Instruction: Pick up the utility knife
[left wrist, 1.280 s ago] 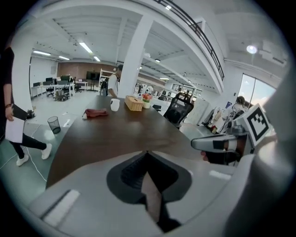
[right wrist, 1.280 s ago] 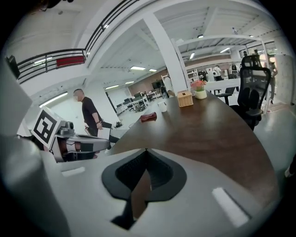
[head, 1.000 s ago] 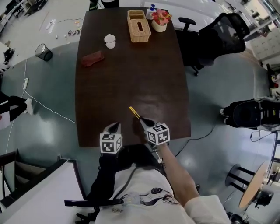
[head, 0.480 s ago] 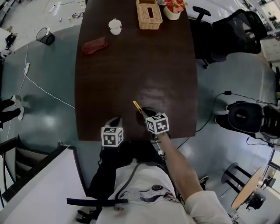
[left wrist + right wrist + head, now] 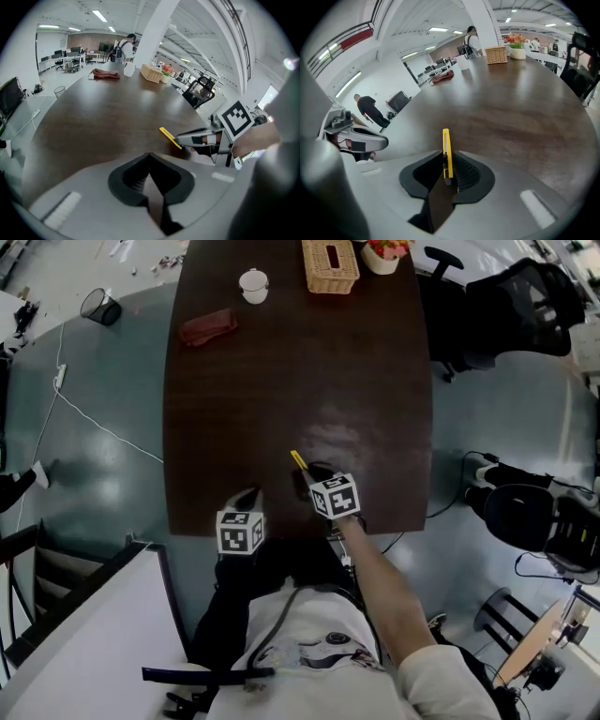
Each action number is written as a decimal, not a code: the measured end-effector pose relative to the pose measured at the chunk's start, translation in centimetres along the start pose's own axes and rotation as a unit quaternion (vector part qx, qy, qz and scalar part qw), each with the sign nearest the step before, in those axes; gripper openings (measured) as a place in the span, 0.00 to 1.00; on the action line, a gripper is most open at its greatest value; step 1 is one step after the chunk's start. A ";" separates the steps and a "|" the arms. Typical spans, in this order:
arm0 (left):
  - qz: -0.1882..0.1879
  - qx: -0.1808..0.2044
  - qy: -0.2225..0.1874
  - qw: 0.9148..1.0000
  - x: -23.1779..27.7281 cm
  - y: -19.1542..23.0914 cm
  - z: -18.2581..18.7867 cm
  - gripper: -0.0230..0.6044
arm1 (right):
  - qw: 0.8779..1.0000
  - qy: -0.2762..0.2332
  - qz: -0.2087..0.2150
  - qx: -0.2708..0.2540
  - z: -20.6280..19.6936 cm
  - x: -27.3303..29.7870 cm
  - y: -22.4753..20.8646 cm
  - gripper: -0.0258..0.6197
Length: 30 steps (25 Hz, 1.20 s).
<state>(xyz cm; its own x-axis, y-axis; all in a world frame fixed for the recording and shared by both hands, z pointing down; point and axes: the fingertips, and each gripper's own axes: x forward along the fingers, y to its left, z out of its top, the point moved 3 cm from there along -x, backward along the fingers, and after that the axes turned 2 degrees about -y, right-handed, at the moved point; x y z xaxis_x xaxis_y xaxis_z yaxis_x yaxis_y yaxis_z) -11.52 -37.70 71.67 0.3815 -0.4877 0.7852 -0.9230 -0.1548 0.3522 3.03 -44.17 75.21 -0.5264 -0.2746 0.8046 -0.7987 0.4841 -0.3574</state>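
At the near edge of the long dark brown wooden table [image 5: 281, 381], the right gripper [image 5: 447, 168] pinches the slim yellow utility knife [image 5: 446, 147].
Knife sits edge-on between the pads, front poking out, rear end buried; can't tell if it clears the tabletop. Just beside, left gripper [image 5: 151, 180] pressed together, empty.

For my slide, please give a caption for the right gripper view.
Right hand-held gripper shut on a yellow utility knife over the dark table.
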 end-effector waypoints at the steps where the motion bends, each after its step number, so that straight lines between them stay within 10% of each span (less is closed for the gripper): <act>1: -0.001 0.000 -0.001 1.000 -0.2 0.0 0.0 0.03 | 1.000 0.003 -0.003 -0.001 0.0 0.1 0.1 0.15; 16: -0.005 0.002 -0.014 1.000 -2.2 0.3 -0.6 0.03 | 0.989 -0.005 -0.125 -0.082 0.0 1.0 1.5 0.12; 30: -0.044 0.041 -0.132 0.989 -9.4 0.0 0.7 0.03 | 0.964 -0.250 -0.089 0.025 0.1 -14.3 7.6 0.12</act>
<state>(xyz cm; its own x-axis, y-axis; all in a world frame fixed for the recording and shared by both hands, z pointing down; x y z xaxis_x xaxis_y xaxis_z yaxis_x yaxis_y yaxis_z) -15.18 -33.74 63.89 0.4433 -0.6757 0.5890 -0.8924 -0.2706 0.3612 4.43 -36.68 60.95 -0.4434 -0.7216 0.5317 -0.8963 0.3541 -0.2669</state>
